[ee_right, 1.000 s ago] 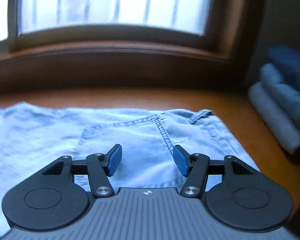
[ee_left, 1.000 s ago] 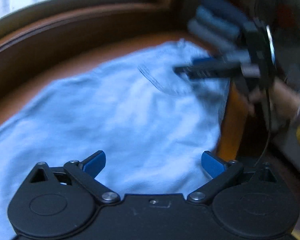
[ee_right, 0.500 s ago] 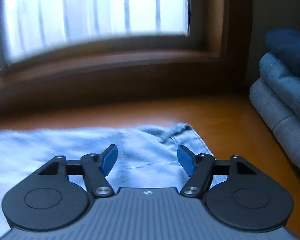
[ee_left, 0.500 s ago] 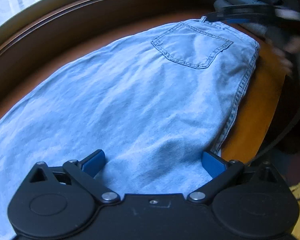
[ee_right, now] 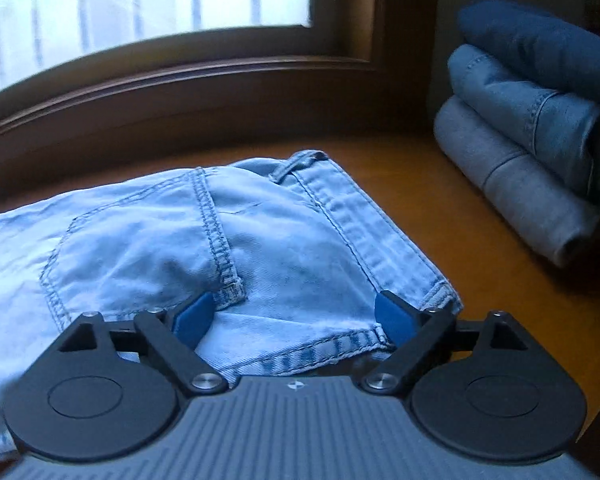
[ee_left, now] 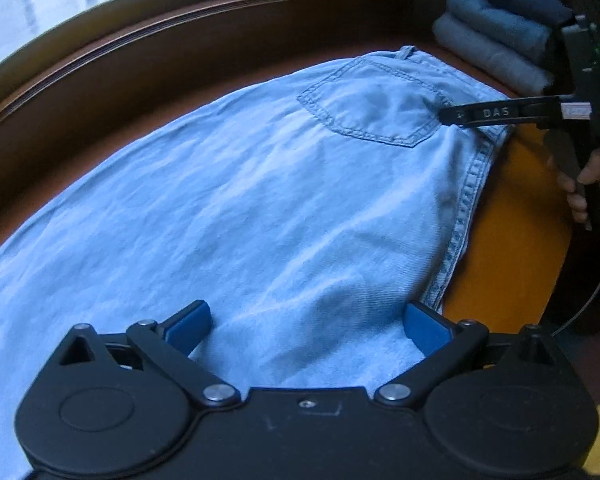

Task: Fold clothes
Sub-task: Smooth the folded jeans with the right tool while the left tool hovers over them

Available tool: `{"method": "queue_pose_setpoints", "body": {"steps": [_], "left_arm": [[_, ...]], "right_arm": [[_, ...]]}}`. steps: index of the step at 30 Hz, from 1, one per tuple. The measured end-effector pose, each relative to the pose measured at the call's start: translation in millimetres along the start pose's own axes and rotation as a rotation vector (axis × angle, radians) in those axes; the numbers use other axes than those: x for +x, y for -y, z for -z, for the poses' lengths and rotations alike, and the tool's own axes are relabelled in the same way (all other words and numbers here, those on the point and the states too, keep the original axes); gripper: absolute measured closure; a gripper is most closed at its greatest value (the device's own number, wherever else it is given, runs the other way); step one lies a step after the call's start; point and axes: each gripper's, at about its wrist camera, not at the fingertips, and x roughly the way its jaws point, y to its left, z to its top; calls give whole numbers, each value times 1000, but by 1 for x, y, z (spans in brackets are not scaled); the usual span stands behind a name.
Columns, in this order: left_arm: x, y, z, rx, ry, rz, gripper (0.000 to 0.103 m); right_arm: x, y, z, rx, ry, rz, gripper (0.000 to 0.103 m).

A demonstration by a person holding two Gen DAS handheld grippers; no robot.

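A pair of pale blue denim jeans [ee_left: 260, 200] lay spread flat across an orange-brown wooden tabletop [ee_left: 508, 240] beneath a dark wood-framed window [ee_right: 140, 12], the waistband end toward one o'clock in the left wrist view. The cloth was soft and lightly creased, its side seam [ee_left: 466, 200] and back pocket [ee_left: 372, 108] edged in darker double stitching. At two o'clock from the jeans a stack of three folded garments [ee_right: 532, 128] stood on the tabletop near the wall, clear of the jeans: grey at the bottom, mid-blue denim in the middle, dark navy on top, their rolled edges rounded.

The left tongs [ee_left: 306, 322] stood spread wide over the trouser leg, blue pads apart with only flat fabric between them, nothing pinched. From the left wrist view, the right tongs [ee_left: 446, 115] reached in from three o'clock as a black arm lettered "DAS", its tip over the corner of the pocket, with the person's hand [ee_left: 580, 176] curled round the handle at the frame's edge.

The right wrist view alone showed the waistband [ee_right: 364, 224] up close, with a belt loop [ee_right: 296, 162] at twelve o'clock and the thick stitched pocket hem running down toward the pads. There the right tongs [ee_right: 296, 318] were opening, jaws wide on either side of the denim corner and not pressing it. Nothing blocked either gripper's reach to the cloth.
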Motion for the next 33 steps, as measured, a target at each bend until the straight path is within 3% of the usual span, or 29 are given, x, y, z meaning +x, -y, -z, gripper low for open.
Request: {"method": "queue_pose_setpoints", "body": {"steps": [4, 8, 11, 17, 23, 26, 33], "left_arm": [[-26, -22, 18, -91, 11, -13, 0], [-42, -53, 41, -196, -30, -119, 0], [-56, -82, 62, -279, -31, -154, 0], [-91, -145, 107, -365, -7, -219, 0], [-142, -208, 178, -409, 19, -258, 0], [-167, -243, 222, -446, 32, -296, 0], [-213, -317, 288, -606, 45, -362, 0]], "right_arm": [[-9, 0, 2, 8, 6, 7, 14], [-47, -11, 4, 64, 83, 28, 15], [-66, -25, 2, 95, 113, -20, 15], [-110, -109, 15, 54, 88, -164, 14], [-131, -228, 53, -18, 15, -236, 14], [-145, -289, 69, -37, -20, -344, 14], [-181, -413, 102, -277, 12, -529, 14]]}}
